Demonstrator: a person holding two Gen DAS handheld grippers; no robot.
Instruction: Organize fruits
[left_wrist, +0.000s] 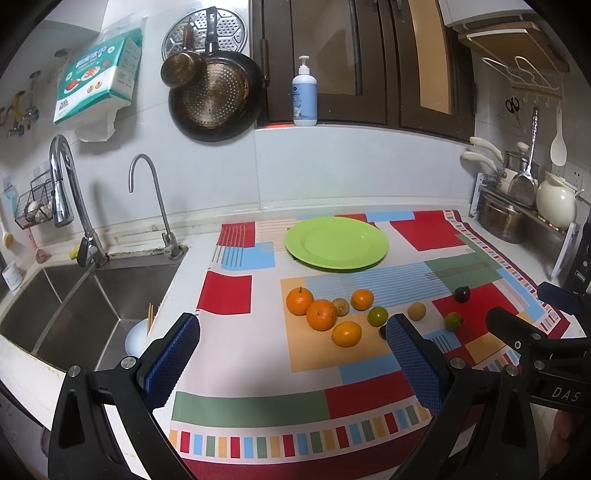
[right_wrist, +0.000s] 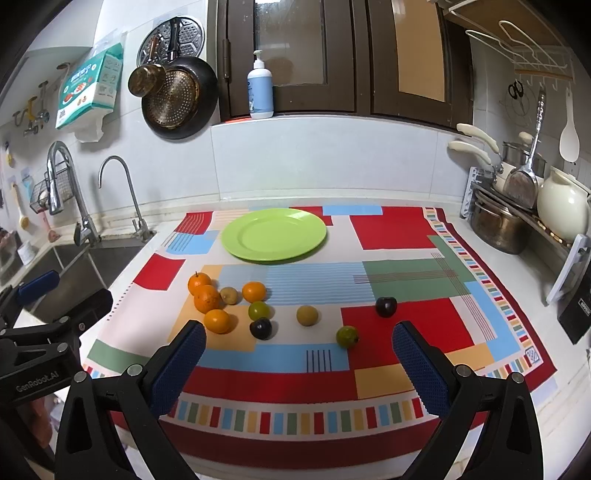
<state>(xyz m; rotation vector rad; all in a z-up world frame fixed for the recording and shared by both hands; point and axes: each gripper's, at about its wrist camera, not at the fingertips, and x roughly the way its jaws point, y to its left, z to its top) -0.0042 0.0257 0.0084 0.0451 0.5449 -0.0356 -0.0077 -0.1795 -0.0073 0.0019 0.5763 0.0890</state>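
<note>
An empty green plate (left_wrist: 336, 242) (right_wrist: 274, 234) sits at the back of a patterned cloth (right_wrist: 399, 232). In front of it lie several fruits: oranges (left_wrist: 321, 314) (right_wrist: 207, 298), brownish round fruits (right_wrist: 307, 315), green fruits (right_wrist: 347, 336) (left_wrist: 377, 316) and dark plums (right_wrist: 386, 306) (right_wrist: 260, 328). My left gripper (left_wrist: 291, 345) is open and empty, hovering above the cloth's front left, near the oranges. My right gripper (right_wrist: 298, 349) is open and empty, above the cloth's front, near the green fruit.
A steel sink (left_wrist: 74, 295) with two taps (left_wrist: 147, 192) lies left of the cloth. Pots and a white kettle (right_wrist: 561, 206) stand on a rack at the right. A pan (left_wrist: 216, 96) hangs on the wall and a soap bottle (left_wrist: 304, 94) stands on the sill.
</note>
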